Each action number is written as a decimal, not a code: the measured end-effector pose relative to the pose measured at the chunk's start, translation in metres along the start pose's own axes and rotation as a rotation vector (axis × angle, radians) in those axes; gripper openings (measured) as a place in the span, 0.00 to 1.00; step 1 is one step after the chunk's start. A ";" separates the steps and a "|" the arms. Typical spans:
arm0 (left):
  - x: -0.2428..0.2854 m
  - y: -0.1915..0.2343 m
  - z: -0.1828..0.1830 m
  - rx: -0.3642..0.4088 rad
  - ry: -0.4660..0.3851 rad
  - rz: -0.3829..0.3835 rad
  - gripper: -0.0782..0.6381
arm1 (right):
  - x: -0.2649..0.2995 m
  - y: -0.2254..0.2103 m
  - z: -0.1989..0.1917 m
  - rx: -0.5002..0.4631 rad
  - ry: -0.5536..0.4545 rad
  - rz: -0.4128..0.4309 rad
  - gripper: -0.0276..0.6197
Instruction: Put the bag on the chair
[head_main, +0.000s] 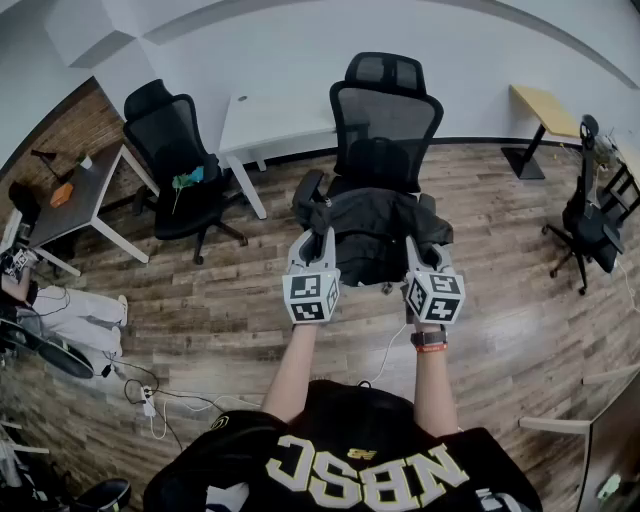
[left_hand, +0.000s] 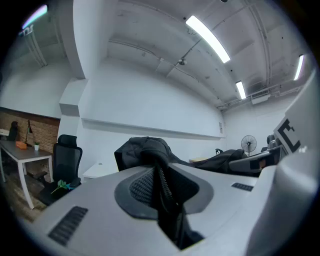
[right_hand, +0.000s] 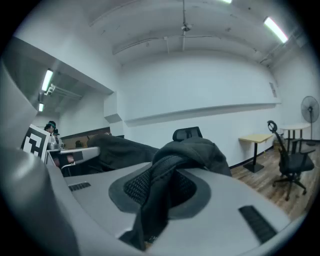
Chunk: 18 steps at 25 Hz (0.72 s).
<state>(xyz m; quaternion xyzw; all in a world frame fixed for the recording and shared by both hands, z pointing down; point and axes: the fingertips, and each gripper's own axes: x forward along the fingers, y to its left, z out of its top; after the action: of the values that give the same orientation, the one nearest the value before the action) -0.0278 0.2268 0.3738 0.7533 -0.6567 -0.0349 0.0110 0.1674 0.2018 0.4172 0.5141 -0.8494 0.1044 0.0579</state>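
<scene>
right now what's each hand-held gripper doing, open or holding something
left hand-held gripper: closed, holding the black bag
right hand-held gripper: closed, holding the same bag

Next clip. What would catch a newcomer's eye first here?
A black bag stretched between the left gripper and right gripper, both clamped on its fabric, at centre frame. Directly behind it stands a black mesh office chair, whose seat the bag hides.
</scene>
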 end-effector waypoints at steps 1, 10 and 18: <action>-0.002 -0.005 -0.001 0.004 0.000 0.001 0.21 | -0.003 -0.003 0.000 0.003 -0.011 0.000 0.17; 0.000 -0.016 -0.019 -0.005 0.021 0.015 0.21 | 0.003 -0.019 -0.020 0.048 0.000 0.031 0.17; 0.077 0.011 -0.028 -0.080 0.002 -0.019 0.21 | 0.070 -0.039 -0.022 0.076 0.027 0.011 0.19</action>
<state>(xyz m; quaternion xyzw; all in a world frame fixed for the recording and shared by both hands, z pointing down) -0.0259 0.1481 0.3994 0.7586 -0.6474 -0.0604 0.0416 0.1691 0.1298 0.4574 0.5096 -0.8469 0.1438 0.0490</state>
